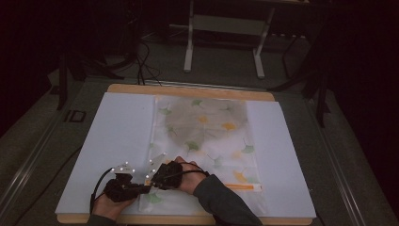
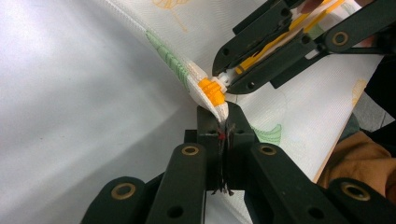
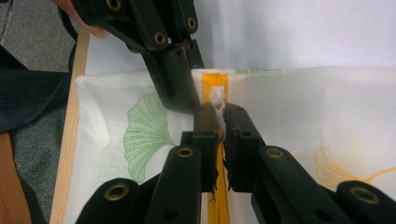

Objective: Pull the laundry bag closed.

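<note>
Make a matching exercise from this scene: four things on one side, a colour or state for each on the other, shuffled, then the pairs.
Things:
1. left claw
2. right claw
3. zipper
4. mat

States:
A. plain pale, lying under the bag
B. orange, along the bag's edge
C. shut on the bag's end corner
D. shut on the zipper's white slider

Pairs: 1-C, 2-D, 3-B, 4-A

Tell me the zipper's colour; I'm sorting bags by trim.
Orange zipper, clearest in the right gripper view.
</note>
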`<act>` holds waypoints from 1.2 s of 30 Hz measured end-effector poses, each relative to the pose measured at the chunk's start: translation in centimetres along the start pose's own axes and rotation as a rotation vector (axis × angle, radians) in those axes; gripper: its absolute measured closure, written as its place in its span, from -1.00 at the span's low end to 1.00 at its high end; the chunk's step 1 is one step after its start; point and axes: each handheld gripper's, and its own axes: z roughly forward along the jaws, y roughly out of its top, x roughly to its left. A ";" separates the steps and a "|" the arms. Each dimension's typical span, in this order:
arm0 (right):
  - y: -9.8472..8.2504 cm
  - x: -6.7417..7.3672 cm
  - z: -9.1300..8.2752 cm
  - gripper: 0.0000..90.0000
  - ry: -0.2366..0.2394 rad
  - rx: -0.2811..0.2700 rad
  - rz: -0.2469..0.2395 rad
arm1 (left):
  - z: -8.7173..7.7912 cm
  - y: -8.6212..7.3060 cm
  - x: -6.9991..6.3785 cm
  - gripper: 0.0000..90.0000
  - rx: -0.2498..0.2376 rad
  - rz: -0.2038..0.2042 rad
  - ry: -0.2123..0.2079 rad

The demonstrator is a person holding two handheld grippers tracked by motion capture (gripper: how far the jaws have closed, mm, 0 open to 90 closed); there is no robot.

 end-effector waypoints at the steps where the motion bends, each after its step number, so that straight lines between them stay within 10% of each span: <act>1: -0.1 0.0 0.0 0.87 0.002 0.001 0.001 | 0.0 0.0 0.0 0.95 0.000 0.000 0.000; 36: -1.9 -0.2 0.2 0.87 -0.006 0.052 0.013 | -0.8 -0.2 0.4 0.96 -0.036 -0.014 -0.024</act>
